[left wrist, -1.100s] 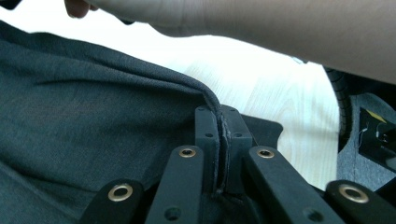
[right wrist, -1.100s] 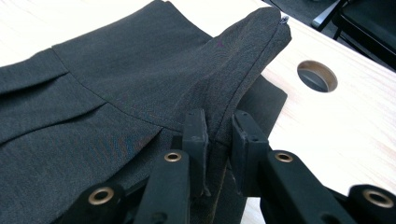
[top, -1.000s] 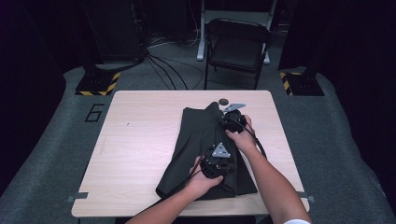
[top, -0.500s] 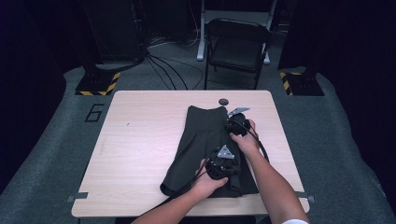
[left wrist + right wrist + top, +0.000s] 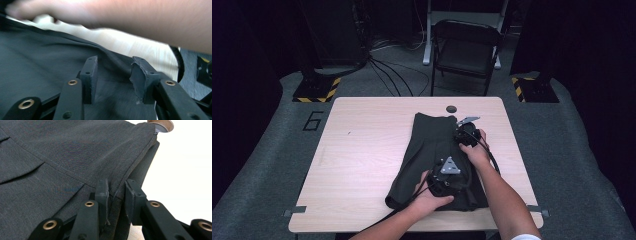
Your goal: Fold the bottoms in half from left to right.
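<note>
The dark grey garment [image 5: 437, 160] lies folded lengthwise, seemingly pleated.

Parted jaws over dark garment [image 5: 45, 65]

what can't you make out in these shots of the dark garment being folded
- High view: the tongs' tips, covered by the hands and the left tongs body.
- Left gripper view: forearm blurred; it covers the far table.
- Right gripper view: right tongs at the dark garment edge; whether the pads press is unclear.
- Round thing cut off by the top edge.
</note>
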A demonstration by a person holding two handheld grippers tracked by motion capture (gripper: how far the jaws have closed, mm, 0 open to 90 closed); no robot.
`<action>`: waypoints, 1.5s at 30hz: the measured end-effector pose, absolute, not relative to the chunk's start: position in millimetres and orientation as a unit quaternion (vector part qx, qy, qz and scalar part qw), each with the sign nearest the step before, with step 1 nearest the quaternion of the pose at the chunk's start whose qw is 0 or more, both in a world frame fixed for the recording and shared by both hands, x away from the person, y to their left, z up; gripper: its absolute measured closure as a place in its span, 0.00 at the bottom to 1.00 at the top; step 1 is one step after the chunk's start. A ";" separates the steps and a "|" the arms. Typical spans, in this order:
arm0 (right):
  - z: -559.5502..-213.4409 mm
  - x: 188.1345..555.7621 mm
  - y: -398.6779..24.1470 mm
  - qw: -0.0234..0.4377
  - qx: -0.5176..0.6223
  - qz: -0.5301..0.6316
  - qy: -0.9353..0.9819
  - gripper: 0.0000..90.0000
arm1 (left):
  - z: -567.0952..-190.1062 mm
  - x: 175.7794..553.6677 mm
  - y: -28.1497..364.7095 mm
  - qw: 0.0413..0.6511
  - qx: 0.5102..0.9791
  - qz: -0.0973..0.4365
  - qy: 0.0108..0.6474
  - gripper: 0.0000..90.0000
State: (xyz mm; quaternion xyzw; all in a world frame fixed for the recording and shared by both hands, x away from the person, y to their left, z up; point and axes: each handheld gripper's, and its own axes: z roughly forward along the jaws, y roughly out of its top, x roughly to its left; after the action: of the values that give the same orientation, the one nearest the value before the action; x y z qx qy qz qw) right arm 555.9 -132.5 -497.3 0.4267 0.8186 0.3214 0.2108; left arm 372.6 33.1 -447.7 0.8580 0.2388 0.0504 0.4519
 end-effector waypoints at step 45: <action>-484.8 535.2 -149.3 0.216 0.437 0.336 0.806 0.65 | -481.9 350.2 161.1 0.401 0.860 0.087 0.303 0.74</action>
State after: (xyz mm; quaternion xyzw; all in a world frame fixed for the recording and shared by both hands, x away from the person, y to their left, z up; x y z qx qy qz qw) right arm 535.2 -149.3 -484.8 0.4371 0.8056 0.3362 0.2164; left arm 350.2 161.1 -481.9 0.8599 0.3033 0.0873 0.4011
